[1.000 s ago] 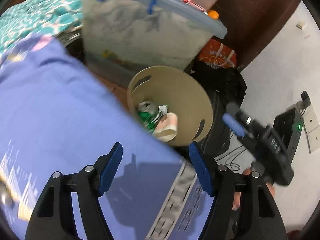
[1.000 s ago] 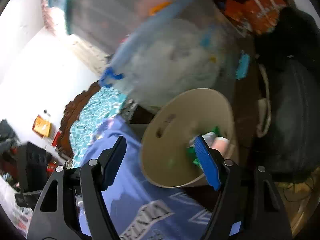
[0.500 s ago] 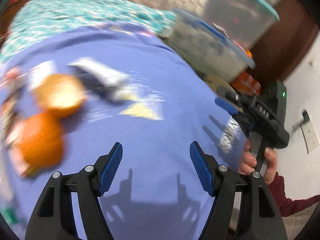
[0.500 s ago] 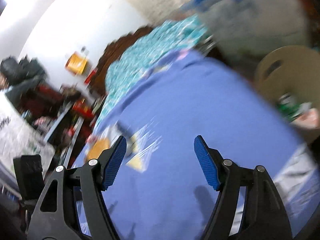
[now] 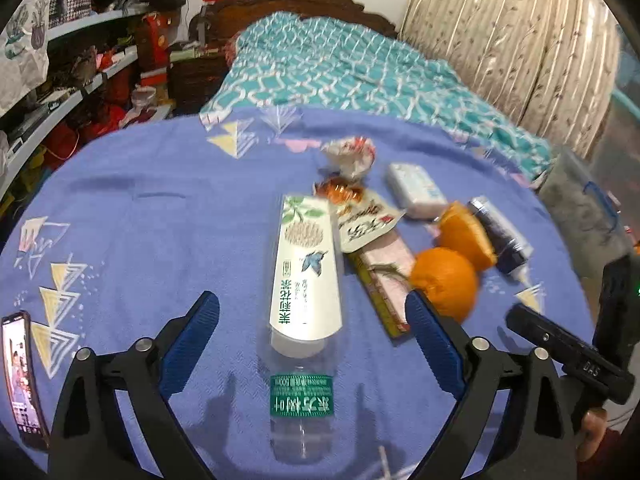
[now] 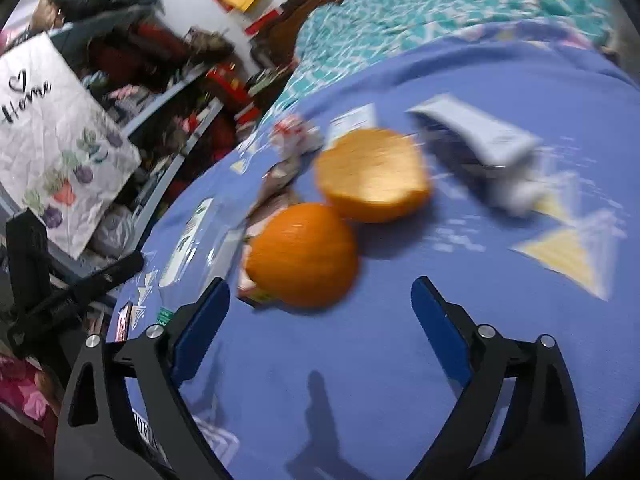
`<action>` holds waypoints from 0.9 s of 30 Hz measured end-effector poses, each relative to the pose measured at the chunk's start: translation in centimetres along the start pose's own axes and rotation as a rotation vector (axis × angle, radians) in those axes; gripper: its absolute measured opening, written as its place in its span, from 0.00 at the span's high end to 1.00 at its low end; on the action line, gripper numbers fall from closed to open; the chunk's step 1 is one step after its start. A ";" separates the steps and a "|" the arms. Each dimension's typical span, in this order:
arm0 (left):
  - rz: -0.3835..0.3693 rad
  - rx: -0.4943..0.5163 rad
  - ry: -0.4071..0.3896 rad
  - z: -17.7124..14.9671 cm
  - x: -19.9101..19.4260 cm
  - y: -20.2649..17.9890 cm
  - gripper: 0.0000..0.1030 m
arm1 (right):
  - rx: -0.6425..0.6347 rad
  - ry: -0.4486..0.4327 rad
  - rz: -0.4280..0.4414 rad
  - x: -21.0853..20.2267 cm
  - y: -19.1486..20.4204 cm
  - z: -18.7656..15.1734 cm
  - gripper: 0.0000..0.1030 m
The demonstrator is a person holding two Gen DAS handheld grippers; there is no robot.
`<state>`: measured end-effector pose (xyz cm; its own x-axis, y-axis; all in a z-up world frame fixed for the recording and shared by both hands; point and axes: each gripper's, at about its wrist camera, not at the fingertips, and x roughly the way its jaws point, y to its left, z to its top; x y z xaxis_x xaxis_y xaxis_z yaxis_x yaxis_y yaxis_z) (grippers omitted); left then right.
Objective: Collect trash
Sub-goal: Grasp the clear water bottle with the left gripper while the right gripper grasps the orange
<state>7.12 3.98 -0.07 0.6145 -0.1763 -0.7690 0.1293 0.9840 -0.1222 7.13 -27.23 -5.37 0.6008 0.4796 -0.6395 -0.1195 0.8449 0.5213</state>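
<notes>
Trash litters the blue cloth [image 5: 160,216]: my left gripper [image 5: 312,340], just spread wide, straddles a clear plastic bottle [image 5: 306,280] without touching; my right gripper [image 6: 320,320], just spread too, gapes empty before two orange peels [image 6: 304,254].

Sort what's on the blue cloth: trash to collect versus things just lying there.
Trash to collect:
plastic bottle
orange peels
crumpled wrappers
snack packet
squeezed tube

Just lying about:
phone
tissue pack, possibly
</notes>
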 end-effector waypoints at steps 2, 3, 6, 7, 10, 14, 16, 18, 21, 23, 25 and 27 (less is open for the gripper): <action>0.008 0.025 0.029 -0.1 1.7 -0.6 0.12 | 0.002 0.007 -0.037 2.4 1.0 0.9 0.08; 0.020 0.035 0.038 -0.4 2.4 -0.9 0.12 | 0.004 0.005 -0.053 3.1 1.2 1.3 0.08; 0.052 0.045 0.073 -1.1 4.4 -0.8 0.14 | 0.001 0.031 -0.088 5.3 1.3 1.8 0.09; 0.058 0.040 0.089 -1.3 5.1 -0.7 0.27 | -0.007 0.047 -0.092 5.5 1.2 1.6 0.19; 0.060 0.039 0.099 -2.3 5.1 0.4 0.43 | -0.029 0.059 -0.030 4.2 1.0 0.7 0.38; 0.003 0.028 0.105 -3.9 3.6 1.8 0.43 | -0.115 0.058 -0.041 0.4 0.8 -2.5 0.48; -0.059 0.038 0.110 -5.3 2.3 2.1 0.43 | -0.142 0.052 -0.057 -1.5 0.3 -4.4 0.50; -0.120 0.067 0.114 -6.9 1.0 1.6 0.43 | -0.152 0.031 -0.104 -3.6 -0.7 -6.4 0.50; -0.199 0.122 0.107 -9.3 -1.0 0.1 0.43 | -0.108 -0.028 -0.168 -6.6 -2.6 -8.4 0.50; -0.244 0.159 0.098 -10.7 -2.2 -1.4 0.43 | -0.076 -0.073 -0.214 -8.4 -3.9 -9.1 0.50; -0.300 0.191 0.091 -11.3 -3.1 -3.1 0.43 | -0.059 -0.101 -0.255 -9.3 -4.7 -9.3 0.50; -0.344 0.231 0.081 -11.5 -3.3 -4.9 0.43 | -0.043 -0.102 -0.276 -9.6 -5.4 -9.4 0.50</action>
<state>-4.49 0.00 -4.16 0.4429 -0.4816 -0.7563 0.4929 0.8354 -0.2433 -5.45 -34.20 -7.38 0.6915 0.2062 -0.6924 0.0268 0.9504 0.3097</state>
